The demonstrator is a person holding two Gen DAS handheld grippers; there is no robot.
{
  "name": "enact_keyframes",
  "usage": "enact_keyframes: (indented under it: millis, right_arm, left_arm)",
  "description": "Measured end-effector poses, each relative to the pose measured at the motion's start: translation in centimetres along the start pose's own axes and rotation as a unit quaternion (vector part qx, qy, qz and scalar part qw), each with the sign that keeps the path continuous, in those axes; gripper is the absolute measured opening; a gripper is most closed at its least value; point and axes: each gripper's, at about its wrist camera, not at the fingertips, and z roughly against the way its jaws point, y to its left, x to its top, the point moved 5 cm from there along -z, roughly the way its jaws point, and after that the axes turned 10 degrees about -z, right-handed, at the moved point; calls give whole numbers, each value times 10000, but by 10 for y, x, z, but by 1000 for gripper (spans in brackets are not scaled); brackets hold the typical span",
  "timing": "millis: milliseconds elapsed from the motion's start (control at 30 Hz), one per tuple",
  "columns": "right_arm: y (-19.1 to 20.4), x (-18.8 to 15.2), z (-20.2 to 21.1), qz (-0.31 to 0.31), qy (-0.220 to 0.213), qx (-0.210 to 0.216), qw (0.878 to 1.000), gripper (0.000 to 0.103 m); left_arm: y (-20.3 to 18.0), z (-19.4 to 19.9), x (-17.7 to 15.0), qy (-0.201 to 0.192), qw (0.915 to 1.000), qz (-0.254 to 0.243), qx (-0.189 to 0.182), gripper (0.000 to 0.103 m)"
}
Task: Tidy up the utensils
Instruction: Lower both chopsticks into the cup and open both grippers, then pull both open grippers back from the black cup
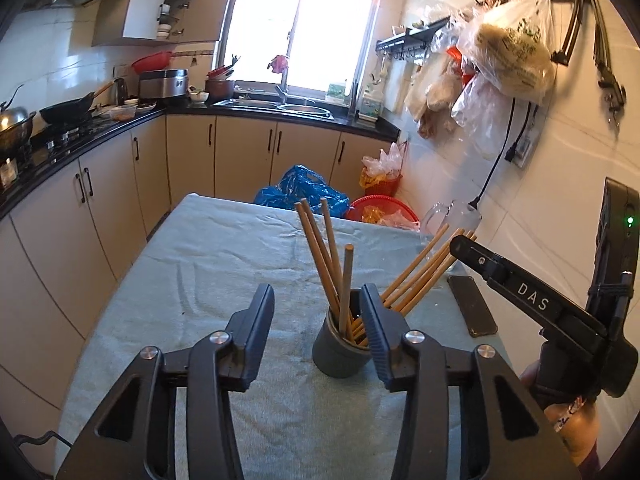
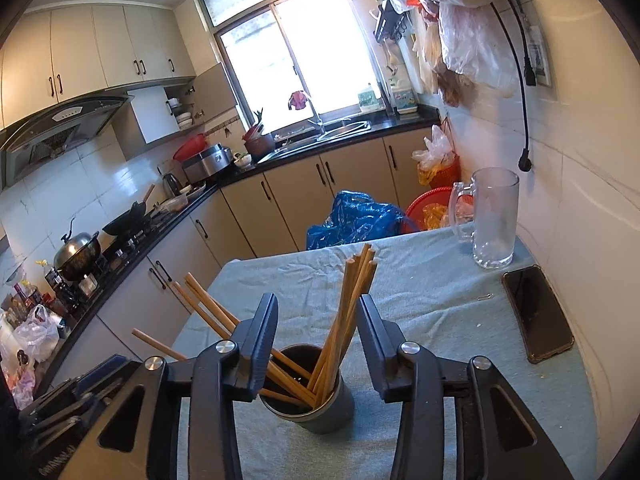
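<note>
A grey cup (image 1: 340, 354) stands on the towel-covered table (image 1: 224, 264) and holds several wooden chopsticks (image 1: 324, 248). One bunch stands up and another fans out to the right. My left gripper (image 1: 317, 292) is open just short of the cup, with nothing gripped. The right gripper's finger (image 1: 480, 260) reaches in from the right over the fanned bunch. In the right wrist view my right gripper (image 2: 318, 300) is open above the cup (image 2: 332, 412). Chopsticks (image 2: 352, 300) rise between its jaws without being pressed.
A glass mug (image 2: 494, 220) and a dark phone (image 2: 536, 312) sit at the table's right side by the tiled wall. Kitchen cabinets and a counter with pans run along the left. Blue and red bags lie on the floor beyond the table's far edge.
</note>
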Motion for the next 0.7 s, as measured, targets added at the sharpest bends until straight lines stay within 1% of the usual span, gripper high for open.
enact_keyframes:
  millis: [133, 367, 433, 567, 633, 700]
  right_arm:
    - [5, 0, 13, 52, -76, 21, 10000, 48]
    - [12, -5, 40, 137, -188, 46, 9997, 53]
    - [14, -11, 49, 192, -168, 57, 9997, 54]
    - [13, -22, 61, 301, -110, 14, 9995, 58]
    - [13, -31, 70, 333, -79, 14, 9994, 59]
    - [11, -38, 77, 339, -64, -2, 9994, 61]
  left_arm:
    - [5, 19, -5, -60, 9999, 72, 73, 52]
    - [9, 48, -21, -130, 9997, 128, 160, 66]
    - [9, 56, -26, -125, 9996, 136, 192, 68]
    - [5, 71, -37, -151, 9992, -25, 357, 72]
    - [3, 81, -43, -219, 9985, -124, 492, 77]
    - [2, 89, -48, -283, 9978, -170, 582, 84]
